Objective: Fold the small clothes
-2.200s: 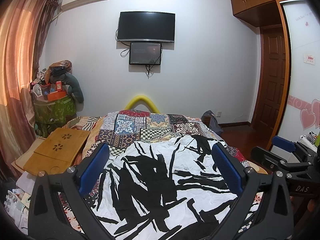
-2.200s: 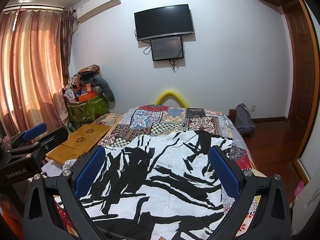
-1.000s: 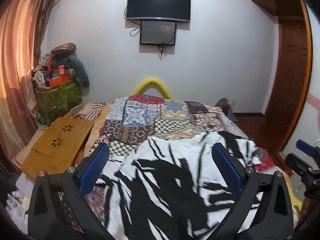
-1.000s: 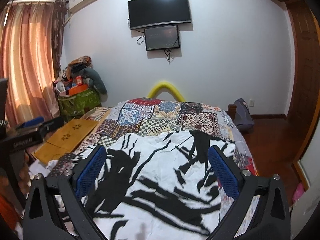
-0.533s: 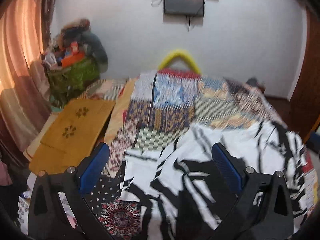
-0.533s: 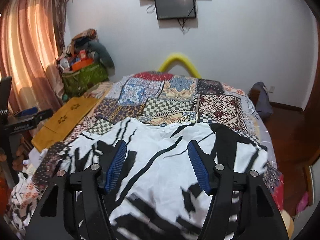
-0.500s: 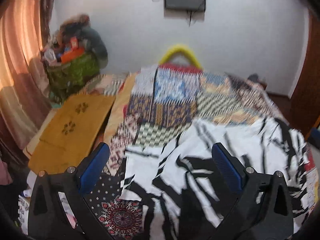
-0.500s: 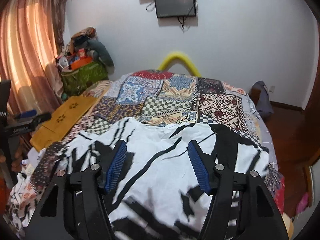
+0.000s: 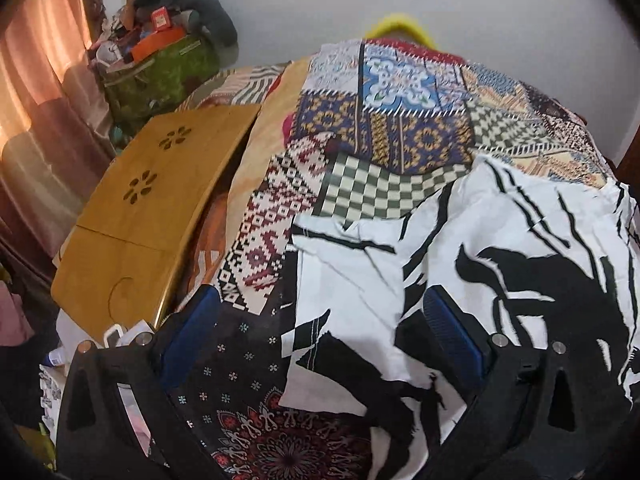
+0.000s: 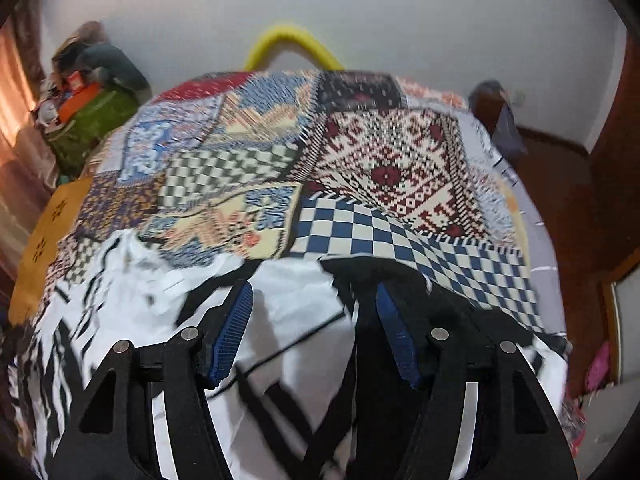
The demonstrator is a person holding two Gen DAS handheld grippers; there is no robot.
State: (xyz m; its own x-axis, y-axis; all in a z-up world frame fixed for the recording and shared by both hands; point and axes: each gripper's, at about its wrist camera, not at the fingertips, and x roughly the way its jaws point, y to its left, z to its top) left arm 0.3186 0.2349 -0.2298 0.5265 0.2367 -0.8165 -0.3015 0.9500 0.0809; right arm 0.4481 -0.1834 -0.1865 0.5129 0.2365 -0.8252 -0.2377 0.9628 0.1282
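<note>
Spreading across a patchwork quilt point(image 9: 400, 128) of checks, diamonds and floral squares lies the garment point(image 9: 500, 248), a thin white cloth slashed with bold black brush-like strokes, creased and a little rumpled at its far edge. It covers the near half of the bed, its far hem falling across the checkered patches. Beside the bed on the left sits a smooth curved wooden lap table point(image 9: 152, 208) with flower-shaped cut-outs, and beyond it a green bag point(image 9: 160, 76) heaped with soft clutter. A yellow foam arch point(image 10: 292, 46) pokes up behind the bed's far end.

The left gripper point(image 9: 320, 332) stands wide, its ribbed blue pads apart: the left one over dark floral quilt, the right one over the white cloth, the garment's near left corner lying between them, nothing pinched. The right gripper point(image 10: 316, 326) sits at a middling gap, well narrower than a second ago, its jaws over the garment's far edge where white meets a black patch; cloth lies under and between the pads but they do not press on it.

Compared with a second ago, both cameras now tip steeply down: the wall screens have all but gone from view, and quilt and cloth fill the pictures. The right view is smeared with motion.
</note>
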